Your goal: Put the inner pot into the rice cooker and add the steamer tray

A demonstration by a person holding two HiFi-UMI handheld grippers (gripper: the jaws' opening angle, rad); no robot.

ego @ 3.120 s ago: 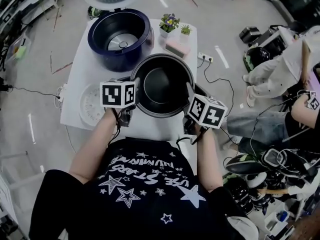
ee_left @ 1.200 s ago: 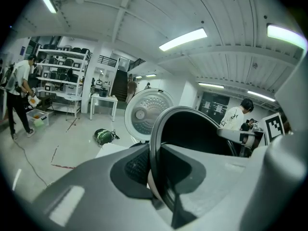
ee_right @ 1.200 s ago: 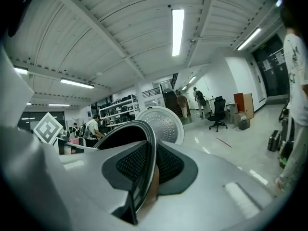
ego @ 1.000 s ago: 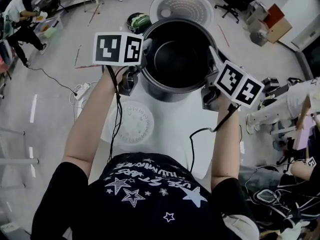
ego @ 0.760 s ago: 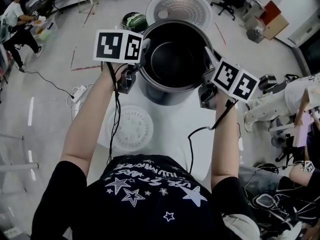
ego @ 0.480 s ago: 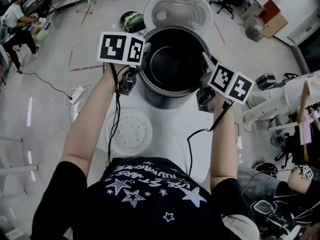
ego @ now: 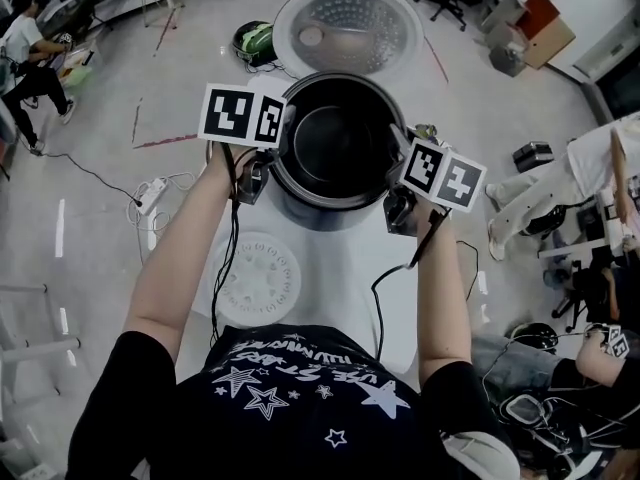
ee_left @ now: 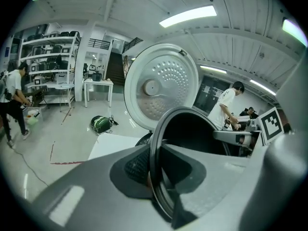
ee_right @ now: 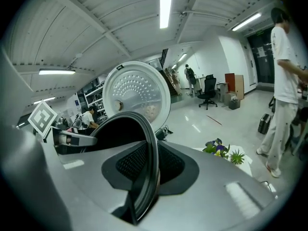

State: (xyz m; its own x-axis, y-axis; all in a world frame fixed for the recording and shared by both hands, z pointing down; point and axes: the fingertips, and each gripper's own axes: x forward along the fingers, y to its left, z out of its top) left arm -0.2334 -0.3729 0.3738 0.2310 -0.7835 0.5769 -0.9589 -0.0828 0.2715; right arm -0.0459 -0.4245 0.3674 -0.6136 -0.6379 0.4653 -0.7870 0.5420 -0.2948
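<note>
1. Inner pot [ego: 335, 153]: off the worktop [ego: 345, 288], carried between the 2 grippers. It hangs directly in front of and below the raised rice cooker lid [ego: 350, 26]. In the head view the pot covers the cooker body, so whether the pot is seated cannot be told. The pot is upright, with its dark interior open to the head view.

2. Left gripper [ego: 274, 164]: on the pot's left rim. In the left gripper view its jaws [ee_left: 153, 170] are closed on the rim [ee_left: 155, 129], 1 ribbed pad outside the wall and 1 inside.

3. Right gripper [ego: 393, 186]: on the opposite, right rim. In the right gripper view its jaws [ee_right: 148, 170] pinch the rim [ee_right: 153, 143] the same way, 1 pad on either side of the thin edge.

4. Steamer tray [ego: 258, 279]: a white perforated disc lying flat on the worktop, near the person and to the left of the pot. It is apart from both grippers and from the pot.

5. Rice cooker lid: tilted up and back, with its dimpled inner face [ee_left: 161, 88] toward the pot in both gripper views.

6. Other: 2 small potted plants [ee_right: 222, 150] stand on the worktop's right side, beyond the right gripper.
</note>
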